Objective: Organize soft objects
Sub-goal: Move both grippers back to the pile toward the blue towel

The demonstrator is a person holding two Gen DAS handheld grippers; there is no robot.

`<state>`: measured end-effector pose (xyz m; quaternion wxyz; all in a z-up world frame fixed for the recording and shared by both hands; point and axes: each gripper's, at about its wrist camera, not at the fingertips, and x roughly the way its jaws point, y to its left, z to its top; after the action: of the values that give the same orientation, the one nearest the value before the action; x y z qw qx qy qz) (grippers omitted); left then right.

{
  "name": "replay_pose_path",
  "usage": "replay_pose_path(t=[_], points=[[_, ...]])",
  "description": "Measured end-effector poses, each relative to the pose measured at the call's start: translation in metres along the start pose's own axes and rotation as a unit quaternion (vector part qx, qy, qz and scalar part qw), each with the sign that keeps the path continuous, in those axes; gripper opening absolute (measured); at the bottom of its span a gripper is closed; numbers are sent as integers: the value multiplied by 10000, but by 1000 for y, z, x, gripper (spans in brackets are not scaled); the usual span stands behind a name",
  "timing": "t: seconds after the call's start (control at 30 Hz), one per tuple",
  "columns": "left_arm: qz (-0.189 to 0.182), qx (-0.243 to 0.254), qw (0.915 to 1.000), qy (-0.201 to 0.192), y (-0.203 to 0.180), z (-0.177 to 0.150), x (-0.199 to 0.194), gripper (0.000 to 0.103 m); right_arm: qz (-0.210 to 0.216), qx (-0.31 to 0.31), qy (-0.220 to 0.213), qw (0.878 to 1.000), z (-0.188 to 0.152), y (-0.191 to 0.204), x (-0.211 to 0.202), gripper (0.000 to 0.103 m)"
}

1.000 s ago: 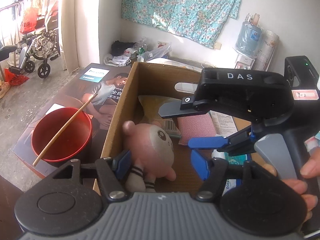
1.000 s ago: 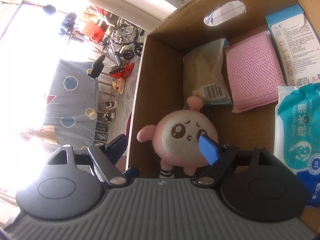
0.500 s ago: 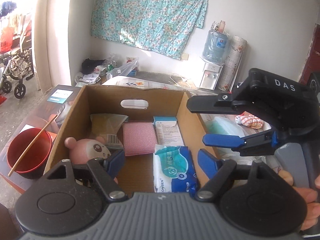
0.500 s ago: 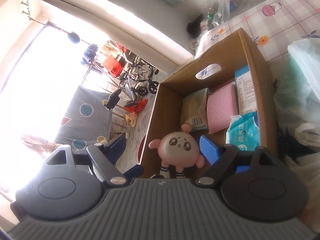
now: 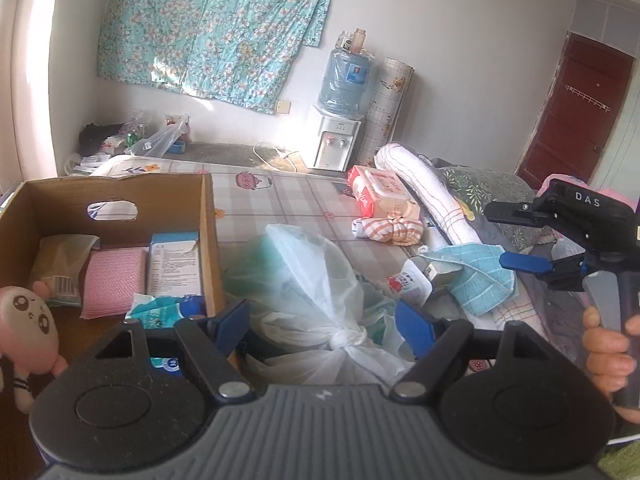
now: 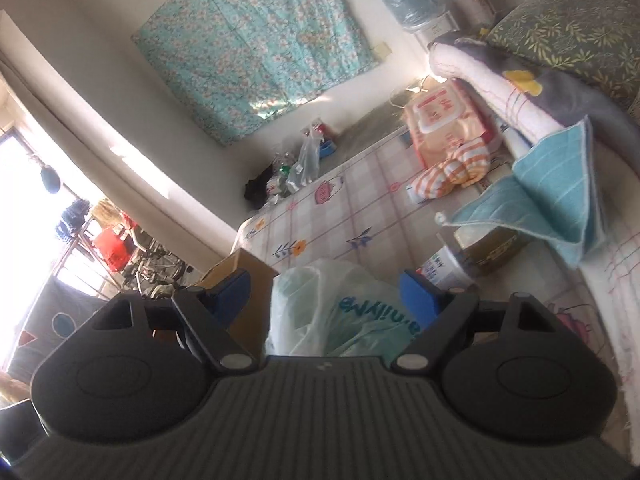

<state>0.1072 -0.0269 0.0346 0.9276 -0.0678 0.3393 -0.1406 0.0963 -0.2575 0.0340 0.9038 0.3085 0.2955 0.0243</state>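
Note:
A cardboard box (image 5: 208, 240) stands at the left on the bed. It holds a pink plush doll (image 5: 24, 320), a pink cloth (image 5: 114, 280), a white and blue carton (image 5: 174, 264) and a teal wipes pack (image 5: 160, 308). My left gripper (image 5: 323, 322) is open just right of the box, above a knotted plastic bag (image 5: 304, 292). My right gripper (image 5: 516, 238) is open and empty at the right, near a teal towel (image 5: 476, 280). In the right wrist view my right gripper (image 6: 325, 290) hangs over the plastic bag (image 6: 344, 312), with the teal towel (image 6: 552, 200) ahead on the right.
On the checked bedsheet (image 5: 288, 200) lie an orange striped cloth (image 5: 392, 230), a pink wipes pack (image 5: 380, 192), a rolled white blanket (image 5: 432, 196), a small bottle (image 5: 408, 280) and a small carton (image 6: 492, 246). A water dispenser (image 5: 340, 136) stands by the far wall.
Both grippers have come out of the box and swung right over the bed. The left jaws stand wider than before. The plush doll has stayed in the box.

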Motion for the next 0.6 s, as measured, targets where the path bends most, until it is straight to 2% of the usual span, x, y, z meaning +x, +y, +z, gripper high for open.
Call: replay_pose_path(t=[0.13, 0.3, 0.5, 0.6], points=[[-200, 77, 9997, -80, -26, -2, 20, 80, -710, 290, -413, 9962, 33, -66, -8, 82], [-287, 287, 9992, -28, -49, -4, 41, 76, -1294, 577, -306, 9894, 56, -127, 17, 82], [-307, 385, 9986, 197, -59, -7, 58, 75, -1605, 717, 67, 9844, 67, -170, 67, 77], [-296, 457, 9981, 272, -59, -8, 62, 74, -1434, 733, 170, 9868, 67, -176, 76, 76]])
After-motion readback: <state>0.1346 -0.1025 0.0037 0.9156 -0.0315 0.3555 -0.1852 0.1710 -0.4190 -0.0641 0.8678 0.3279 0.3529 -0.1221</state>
